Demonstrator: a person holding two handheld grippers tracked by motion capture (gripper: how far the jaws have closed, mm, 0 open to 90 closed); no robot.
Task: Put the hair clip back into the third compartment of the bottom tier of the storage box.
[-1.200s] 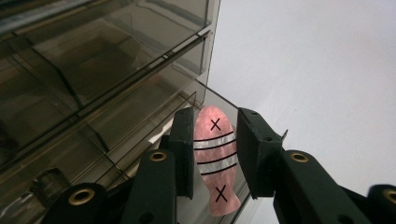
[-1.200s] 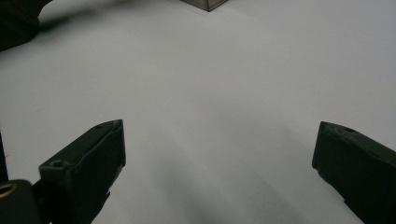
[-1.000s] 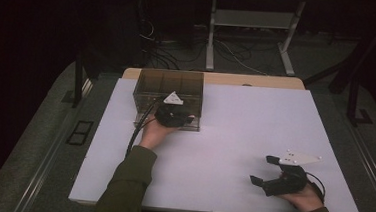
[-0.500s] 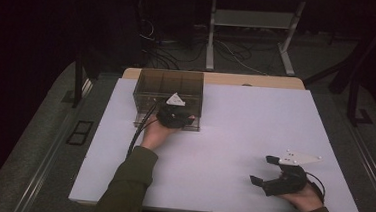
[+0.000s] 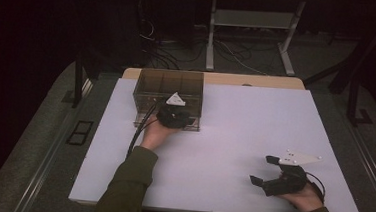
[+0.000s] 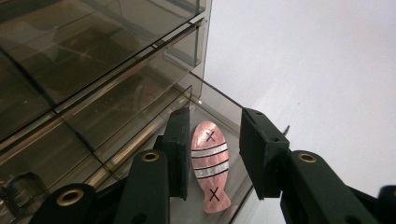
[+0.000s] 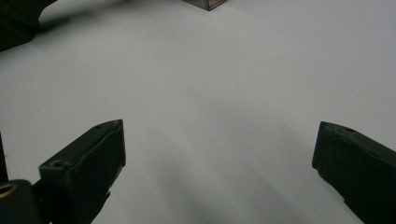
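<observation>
On the white table (image 5: 234,139) in a dark room, the left gripper (image 6: 212,144), just opening, straddles a pink fish (image 6: 210,163) in the brown box (image 5: 170,84), while the right gripper (image 5: 266,171) gapes wide, far from the box.

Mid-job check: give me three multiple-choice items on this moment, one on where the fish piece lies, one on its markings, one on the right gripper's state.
1. Where does the pink fish piece lie?
A. in the open bottom drawer of the smoky drawer box
B. on the white table beside the right gripper
C. on top of the box

2. How many black X marks does it bear?
A. one
B. two
C. four

3. How do the right gripper's jaws stand?
A. shut on the fish
B. shut on nothing
C. wide open over the bare table

Key: 1 A, the drawer floor lies under it between the left gripper jaws; 2 B, one X near each end; 3 C, a wide gap shows.
</observation>
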